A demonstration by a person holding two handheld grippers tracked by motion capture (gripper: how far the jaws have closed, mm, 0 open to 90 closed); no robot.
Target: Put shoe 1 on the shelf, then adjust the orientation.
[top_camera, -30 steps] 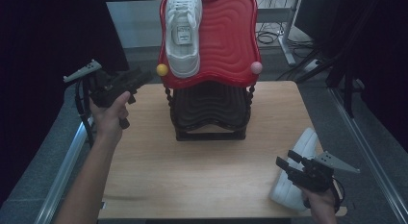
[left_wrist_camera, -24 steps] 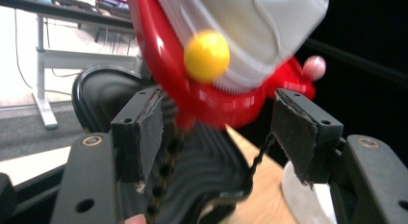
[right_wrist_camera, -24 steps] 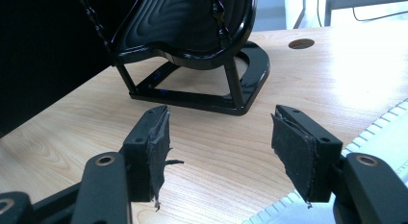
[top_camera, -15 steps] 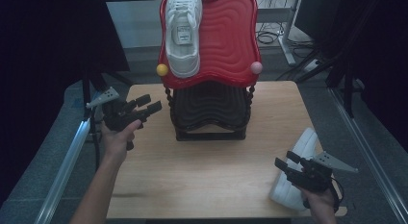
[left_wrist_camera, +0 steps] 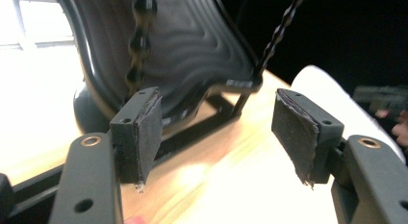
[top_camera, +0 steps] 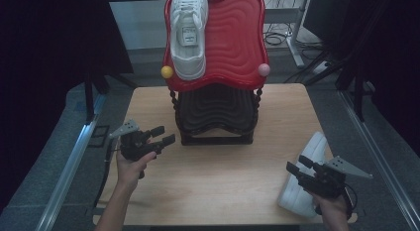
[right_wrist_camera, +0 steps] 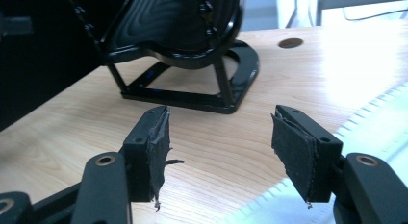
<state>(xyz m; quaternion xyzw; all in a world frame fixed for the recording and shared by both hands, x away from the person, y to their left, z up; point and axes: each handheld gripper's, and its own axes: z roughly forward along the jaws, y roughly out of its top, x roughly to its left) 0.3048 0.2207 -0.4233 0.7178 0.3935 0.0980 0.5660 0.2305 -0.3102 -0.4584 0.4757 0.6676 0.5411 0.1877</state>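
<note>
- High view: two grippers, two white shoes, one two-tier rack (top_camera: 216,123).
- Left gripper (top_camera: 162,135) hovers over the table's (top_camera: 223,186) left edge, jaws spread, empty.
- One white shoe (top_camera: 188,32) lies on the red top tray (top_camera: 233,42), long axis running near to far.
- Right gripper (top_camera: 297,167), jaws spread, sits above the second shoe (top_camera: 302,191) at the near right.

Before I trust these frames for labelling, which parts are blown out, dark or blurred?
High view: dark surroundings, table evenly lit. Left gripper view: upper left blown out, stand and its beaded post soft, background black. Right gripper view: glare on the tabletop at the upper right, shoe washed out.
</note>
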